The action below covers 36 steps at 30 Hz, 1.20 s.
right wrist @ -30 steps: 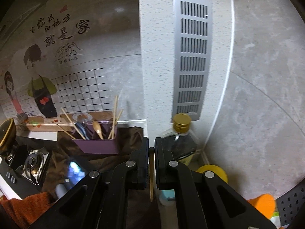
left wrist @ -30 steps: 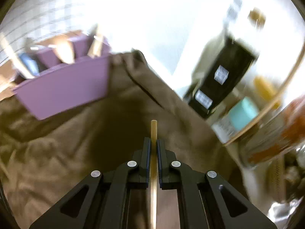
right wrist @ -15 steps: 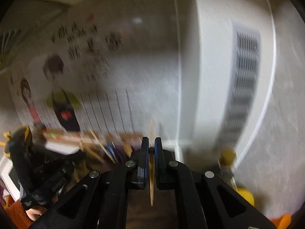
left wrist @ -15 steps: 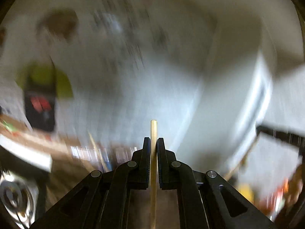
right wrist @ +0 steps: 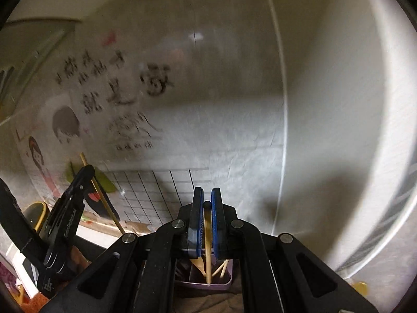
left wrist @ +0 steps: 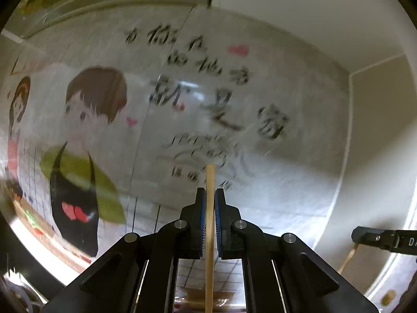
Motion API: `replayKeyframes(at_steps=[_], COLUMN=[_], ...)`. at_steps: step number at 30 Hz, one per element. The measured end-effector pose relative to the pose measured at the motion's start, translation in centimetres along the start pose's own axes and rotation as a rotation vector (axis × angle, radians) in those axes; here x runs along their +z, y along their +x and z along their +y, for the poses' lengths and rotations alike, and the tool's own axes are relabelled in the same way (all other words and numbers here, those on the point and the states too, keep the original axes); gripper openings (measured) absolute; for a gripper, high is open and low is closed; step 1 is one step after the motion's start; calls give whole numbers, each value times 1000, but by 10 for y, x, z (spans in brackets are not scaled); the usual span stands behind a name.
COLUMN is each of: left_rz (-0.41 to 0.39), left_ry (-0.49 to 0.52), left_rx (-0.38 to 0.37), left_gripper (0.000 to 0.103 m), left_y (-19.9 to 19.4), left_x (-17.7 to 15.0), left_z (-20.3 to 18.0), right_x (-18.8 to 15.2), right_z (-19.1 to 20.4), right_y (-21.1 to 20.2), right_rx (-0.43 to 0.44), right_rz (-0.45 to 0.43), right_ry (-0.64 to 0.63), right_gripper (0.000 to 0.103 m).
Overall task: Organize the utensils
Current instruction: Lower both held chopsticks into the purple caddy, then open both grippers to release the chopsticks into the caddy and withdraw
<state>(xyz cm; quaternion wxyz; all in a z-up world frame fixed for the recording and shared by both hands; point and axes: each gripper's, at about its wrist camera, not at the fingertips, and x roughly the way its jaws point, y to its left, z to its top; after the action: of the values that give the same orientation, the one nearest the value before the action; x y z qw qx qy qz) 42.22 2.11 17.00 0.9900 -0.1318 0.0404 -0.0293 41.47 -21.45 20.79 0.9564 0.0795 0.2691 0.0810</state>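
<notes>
My left gripper [left wrist: 209,195] is shut on a wooden chopstick [left wrist: 209,234] that stands upright between its jaws and points up at the wall. My right gripper [right wrist: 206,198] is shut on a second wooden chopstick [right wrist: 207,242], whose lower end hangs over a purple utensil holder [right wrist: 208,283] with several wooden utensils in it. The left gripper and its chopstick also show in the right wrist view [right wrist: 67,214], at the left and held high. The right gripper's tip shows in the left wrist view [left wrist: 383,237] at the far right.
A tiled wall with a cartoon sticker [left wrist: 86,135] and Chinese lettering [right wrist: 114,88] fills both views. A brown cloth [right wrist: 208,302] lies under the holder. A white column [right wrist: 338,130] with a vent stands at the right. A yellow-rimmed object [right wrist: 36,214] sits at the left.
Both grippers have tilted upward, from the cloth and counter to the wall. The left gripper has risen with its chopstick. The right gripper has moved over the purple holder.
</notes>
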Motion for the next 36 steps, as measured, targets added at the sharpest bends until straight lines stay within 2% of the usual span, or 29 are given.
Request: replayKeyframes(at_steps=[3,9,12,19,22,26,28,30,33,36], left_rz=[16,99,147,245,306,333,363,382,435,469], left_ry=[19,-20,-9,36,15,-4,8,25,65,82], left_rx=[14,8,7,-4,-5,-21,-50,-70,-108,-104], left_gripper=[7,7,7,7,7,9,9,10,10,10], left_y=[14,44,54,51,55,49,42,30,10,-24], left_x=[-22,-57,-78,-125,-137,-129,-115,-99,-80,-70], left_z=[0,13,17,26,35,38,34,30,23,23], right_x=[-6,-25,-36,-60,-65,-71,-73,-75,-78,-85], right_z=[-3,-3,-10,-13,-14,-16,-16,-15,-13,-12], right_y=[29,78,96,120,123,121,115,98,66,34], right_rx=[16,-10,-9,-32,-57,-58,-68,-81,-64,-29], right_rz=[39,116,161,230,234,268,258,223,162,127], right_ry=[19,-11,-8,-45,-69,-85,-96,-111,-114,-95], right_gripper=[5,5,5,5,5,8,13,28,33,39])
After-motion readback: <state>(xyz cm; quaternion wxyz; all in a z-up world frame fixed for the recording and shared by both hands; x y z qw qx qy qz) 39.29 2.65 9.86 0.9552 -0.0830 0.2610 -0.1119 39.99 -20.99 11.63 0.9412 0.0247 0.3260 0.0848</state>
